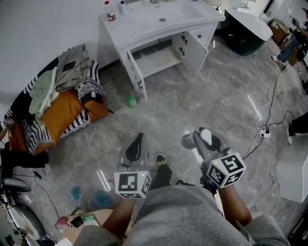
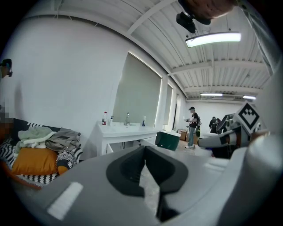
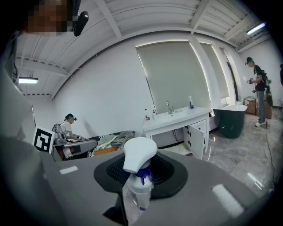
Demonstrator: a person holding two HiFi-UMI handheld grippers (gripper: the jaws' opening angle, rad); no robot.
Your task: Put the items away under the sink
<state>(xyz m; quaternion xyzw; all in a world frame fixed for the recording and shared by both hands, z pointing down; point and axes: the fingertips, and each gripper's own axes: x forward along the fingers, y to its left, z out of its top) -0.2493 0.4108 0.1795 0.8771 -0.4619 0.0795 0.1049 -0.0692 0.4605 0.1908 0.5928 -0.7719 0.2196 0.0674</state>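
Observation:
The white sink cabinet (image 1: pixel 159 29) stands at the top of the head view with both doors swung open and its lower shelf (image 1: pixel 159 60) bare. A small green item (image 1: pixel 132 101) lies on the floor in front of it. My right gripper (image 1: pixel 202 139) is shut on a clear spray bottle with a white trigger head (image 3: pixel 139 159), held upright between the jaws of the right gripper (image 3: pixel 141 171). My left gripper (image 1: pixel 137 146) is held beside it above the floor; the left gripper (image 2: pixel 143 152) has its jaws together with nothing between them. Both are well short of the cabinet (image 3: pixel 177 123).
A heap of clothes and an orange cushion (image 1: pixel 57 96) lies at the left. Bottles (image 1: pixel 110 10) stand on the counter. A dark green tub (image 1: pixel 245 33) is right of the cabinet. Cables and a power strip (image 1: pixel 264 132) cross the floor at right. Teal items (image 1: pixel 76 193) and a cardboard box (image 1: pixel 91 223) sit near my feet.

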